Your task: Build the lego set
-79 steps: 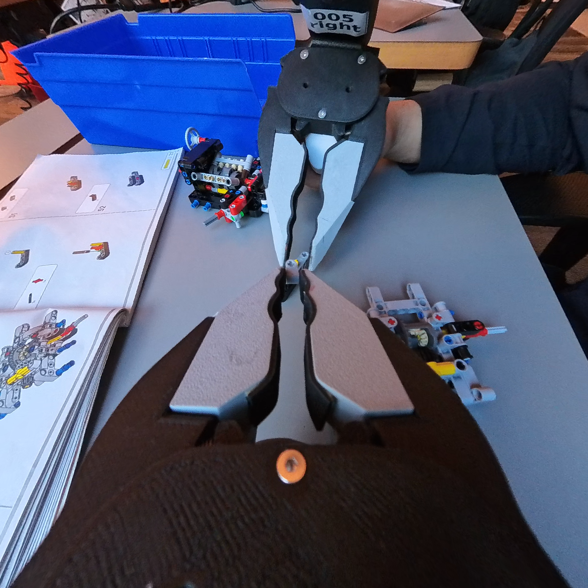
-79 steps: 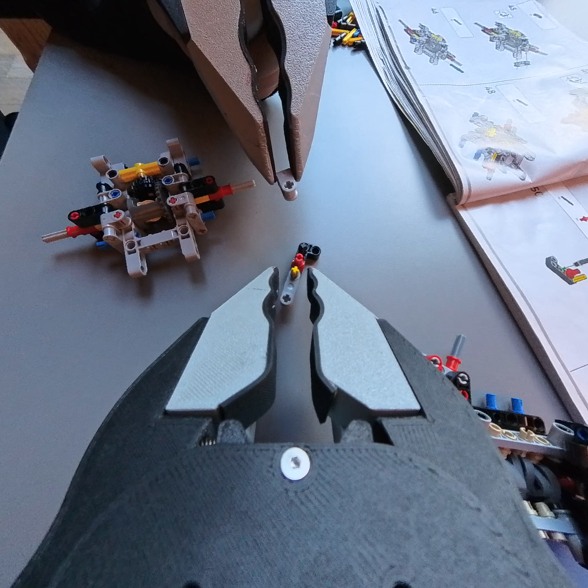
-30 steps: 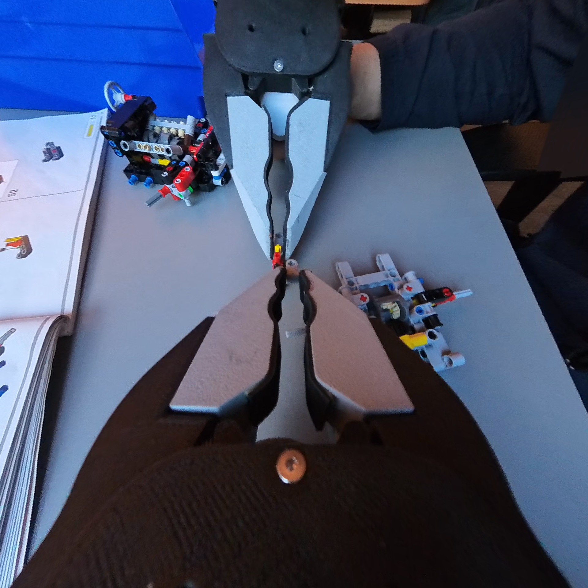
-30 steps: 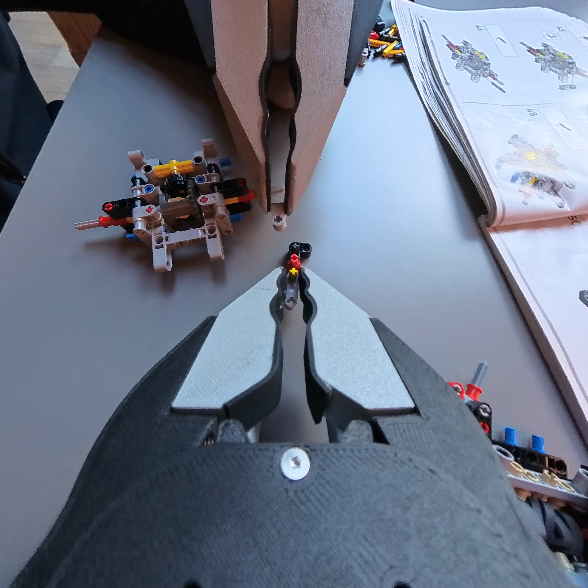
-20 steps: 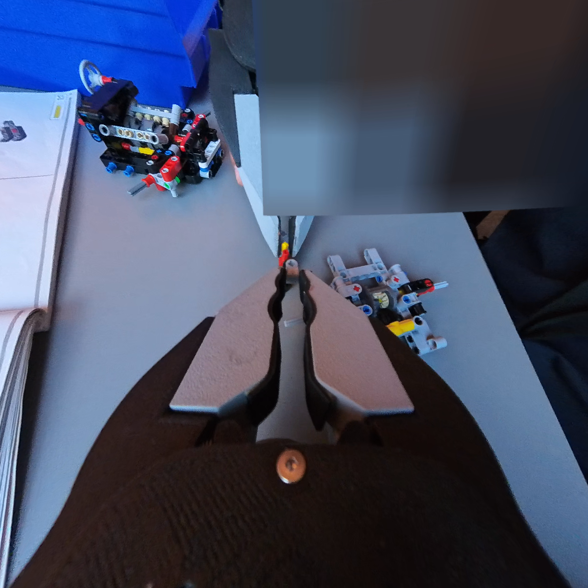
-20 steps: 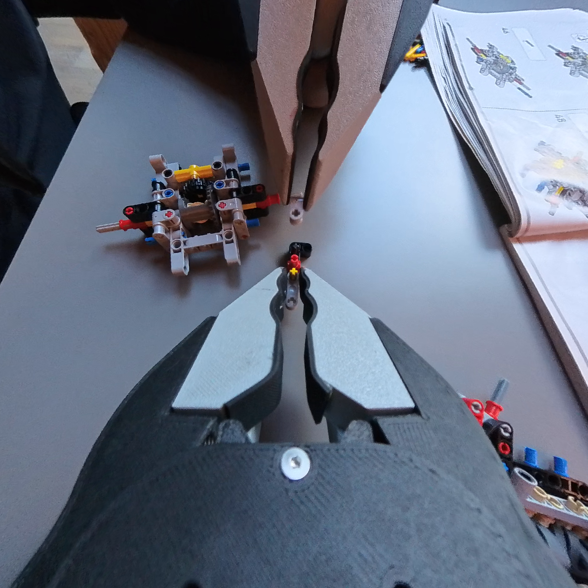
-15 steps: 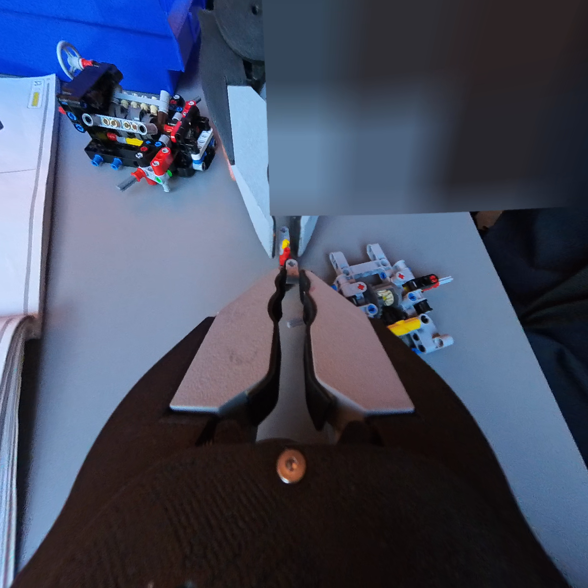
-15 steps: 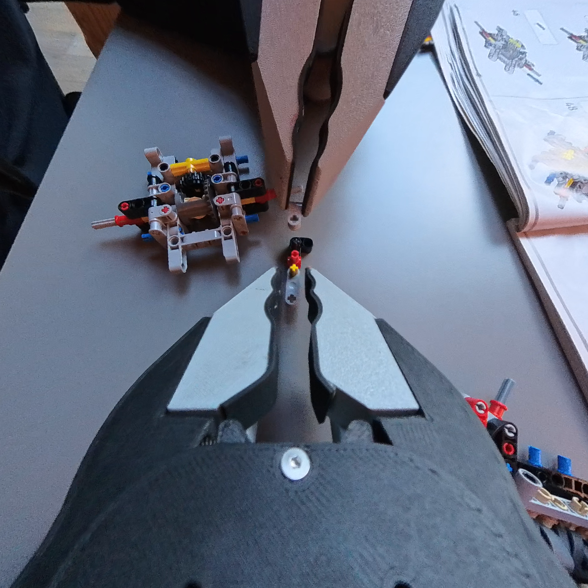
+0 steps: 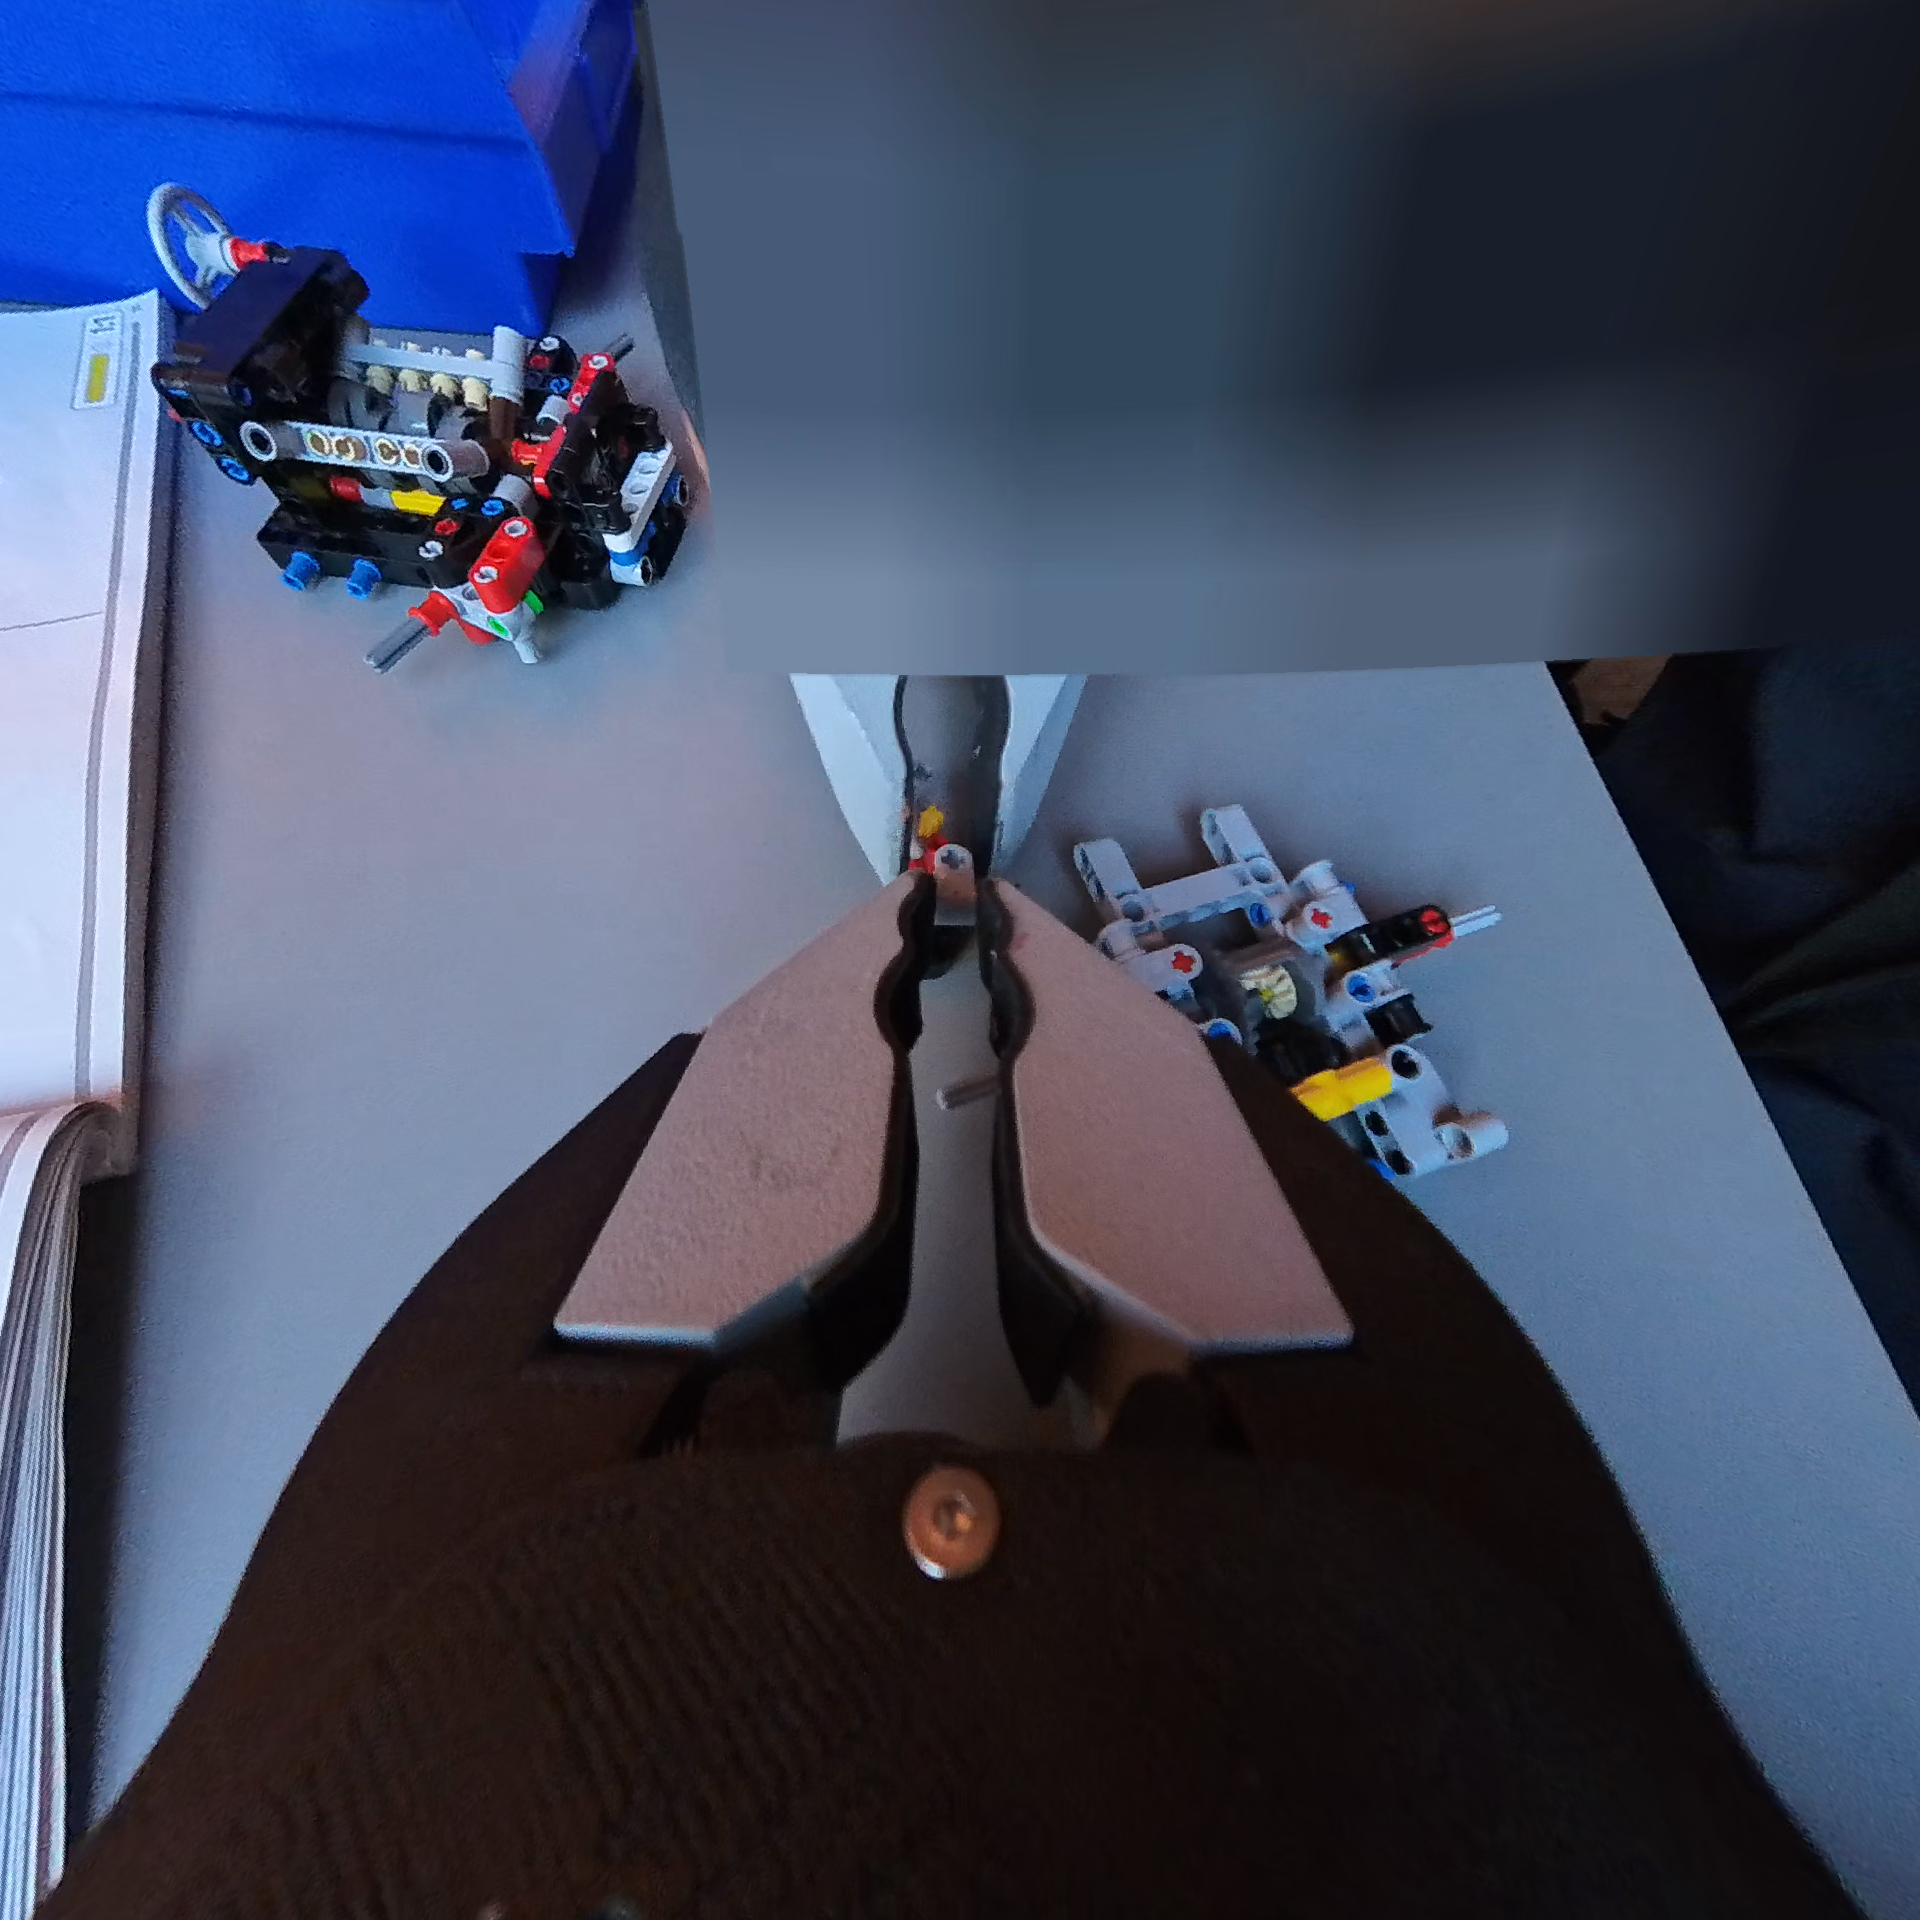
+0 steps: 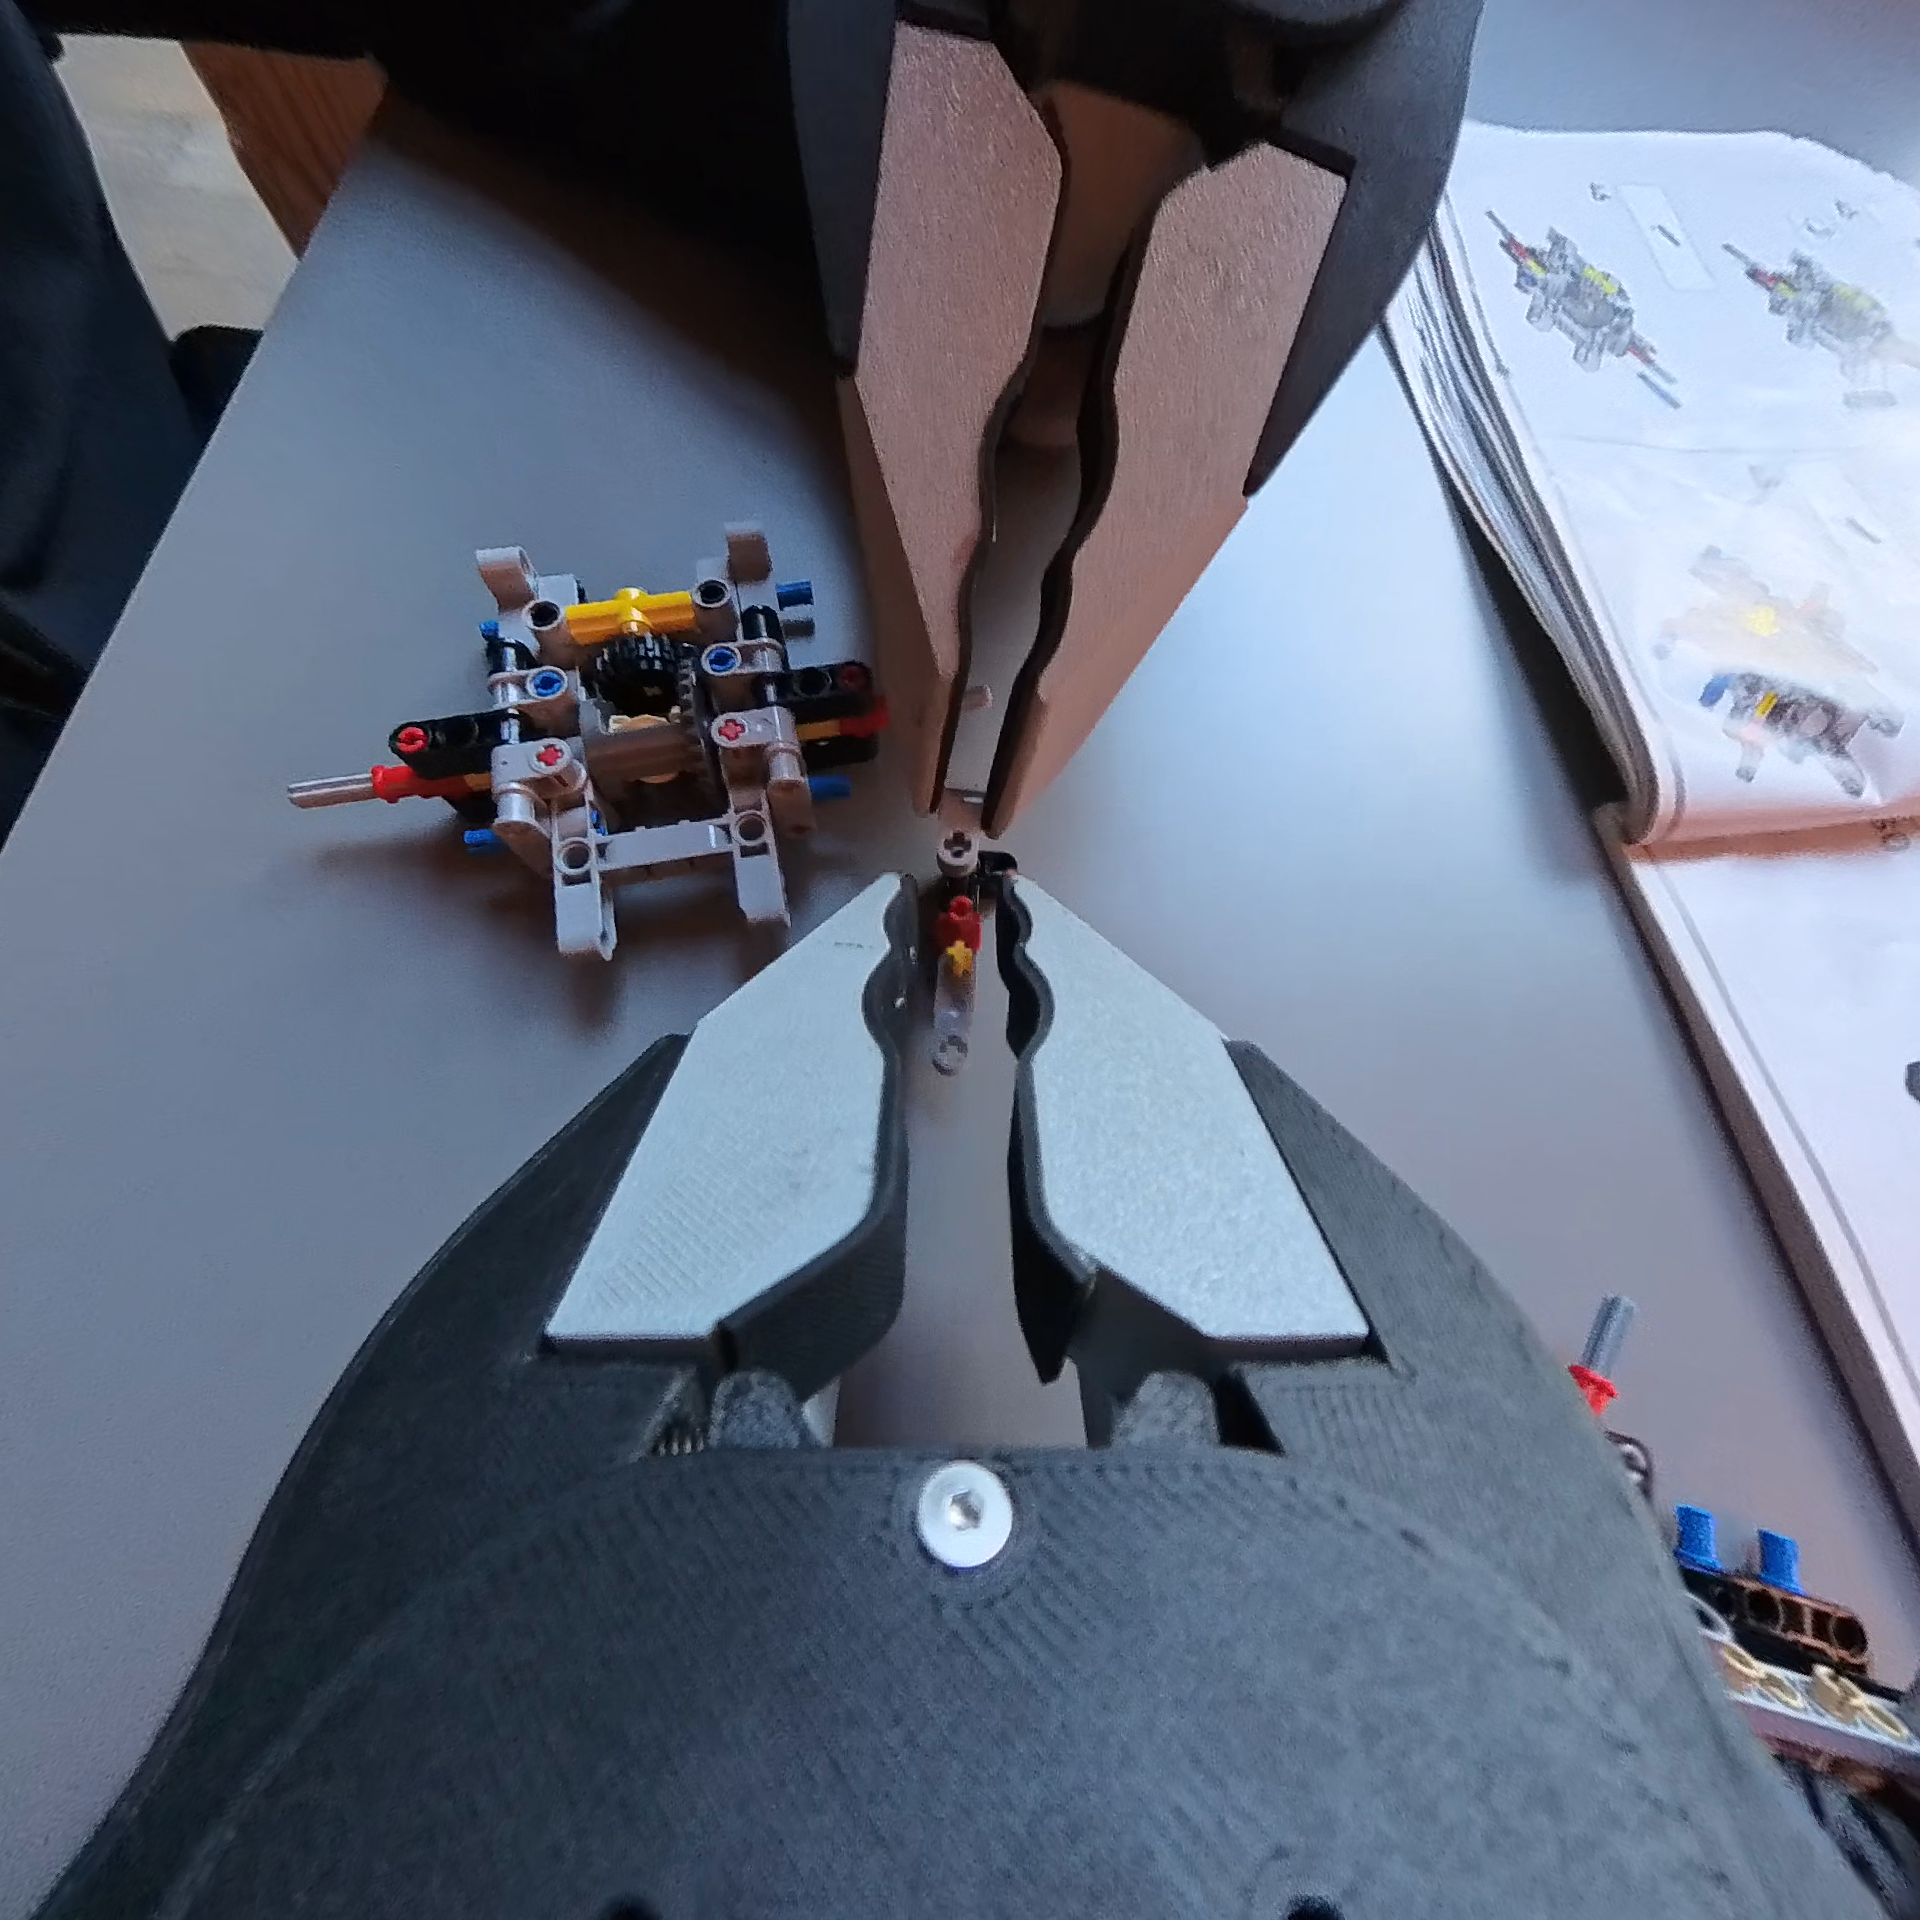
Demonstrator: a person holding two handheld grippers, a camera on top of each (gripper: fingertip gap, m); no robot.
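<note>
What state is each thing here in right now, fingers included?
Left gripper: fingers shut on a grey beam.
Right gripper: fingers apart around a small grey lever with red and yellow pins; a gap shows on each side.
Grey frame build: part-built, resting flat on the table.
Black build: part-built, beside the bin.
Booklet: lying open.
Blue bin: contents hidden.

Black grippers point(image 10: 961, 883), grey jaws
</note>
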